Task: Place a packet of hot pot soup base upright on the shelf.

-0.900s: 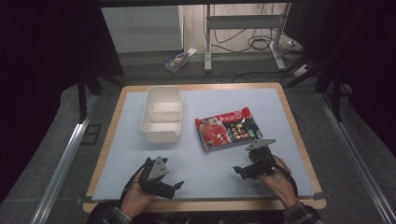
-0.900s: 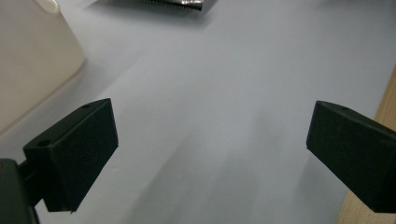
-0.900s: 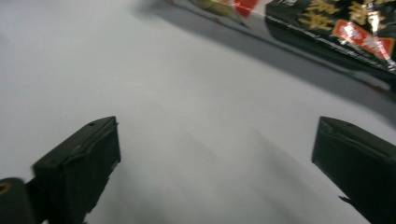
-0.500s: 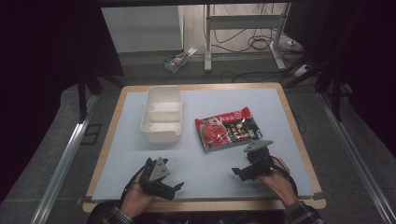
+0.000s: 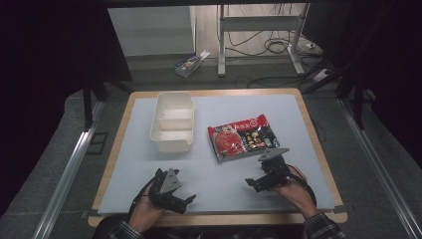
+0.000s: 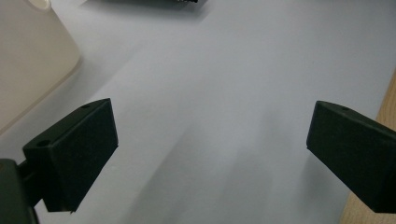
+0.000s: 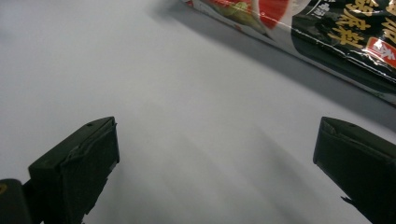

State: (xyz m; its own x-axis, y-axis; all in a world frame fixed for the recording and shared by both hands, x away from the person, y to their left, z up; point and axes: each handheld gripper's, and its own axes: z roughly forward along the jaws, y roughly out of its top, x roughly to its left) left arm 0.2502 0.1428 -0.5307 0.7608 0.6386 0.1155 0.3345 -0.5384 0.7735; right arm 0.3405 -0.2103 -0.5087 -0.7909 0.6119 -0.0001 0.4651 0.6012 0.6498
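A red and black noodle packet point(image 5: 242, 138) lies flat on the pale mat, right of a white two-part plastic container point(image 5: 172, 121). My right gripper point(image 5: 255, 182) hovers low just in front of the packet, jaws wide open and bare; the packet's edge point(image 7: 327, 32) crosses the top of the right gripper view. My left gripper point(image 5: 185, 203) rests near the mat's front edge, open, nothing between its jaws. The container's wall point(image 6: 28, 65) fills the upper left of the left gripper view.
The mat point(image 5: 224, 169) covers a wooden table point(image 5: 214, 218) with bare wood at the rim. A small box point(image 5: 189, 63) and cables lie on the floor beyond the table. Metal rails run along both sides.
The right gripper has shifted slightly left and forward, near the packet's front edge. The left gripper has barely moved.
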